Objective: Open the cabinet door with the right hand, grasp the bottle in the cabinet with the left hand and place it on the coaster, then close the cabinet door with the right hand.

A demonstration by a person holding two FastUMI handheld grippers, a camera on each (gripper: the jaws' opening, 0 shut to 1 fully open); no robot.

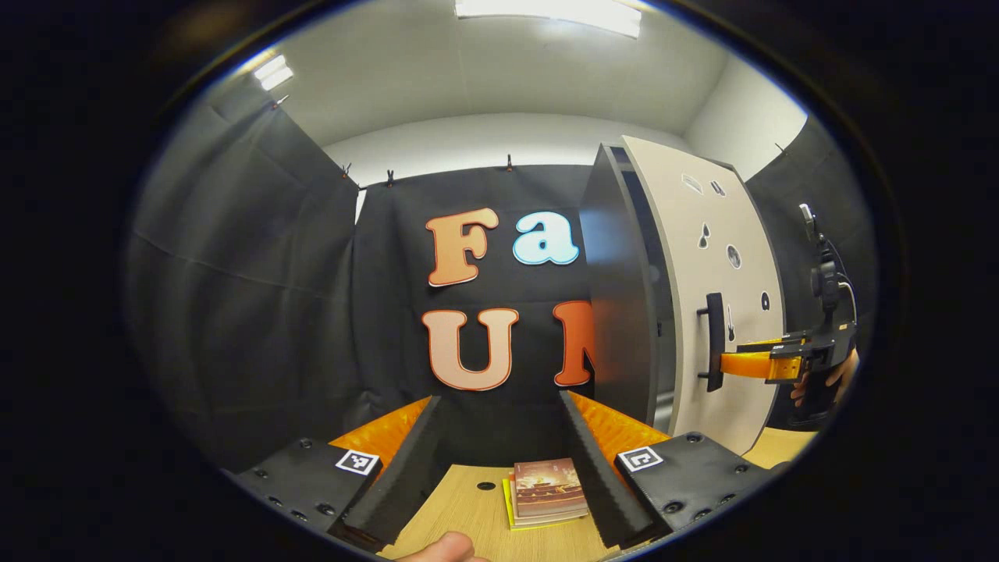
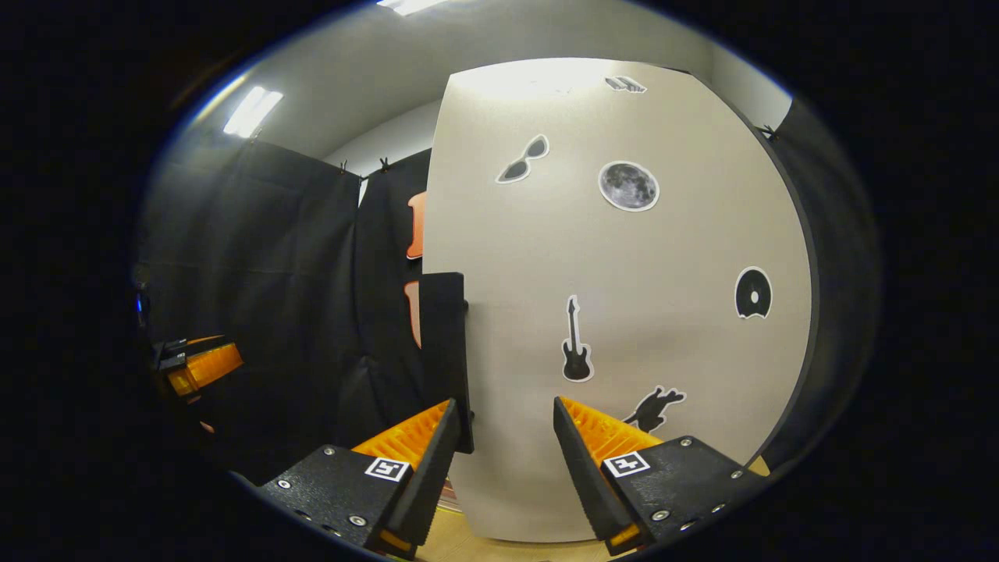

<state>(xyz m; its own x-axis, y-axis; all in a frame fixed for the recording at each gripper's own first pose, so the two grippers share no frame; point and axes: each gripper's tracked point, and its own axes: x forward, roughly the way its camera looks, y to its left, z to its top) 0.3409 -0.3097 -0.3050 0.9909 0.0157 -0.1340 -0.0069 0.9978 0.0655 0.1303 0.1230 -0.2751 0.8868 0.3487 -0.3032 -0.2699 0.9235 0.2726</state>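
In the left gripper view, the left gripper holds its orange-and-black fingers wide apart over the light wooden surface, gripping nothing. Between the fingertips lies a small stack of books with a brown cover. Beyond the right finger stands the tall cabinet with a beige door, slightly ajar. The right gripper reaches the door's black vertical handle. In the right gripper view, its fingers stand apart, the handle just above the left one, the sticker-covered door straight ahead. No bottle can be made out.
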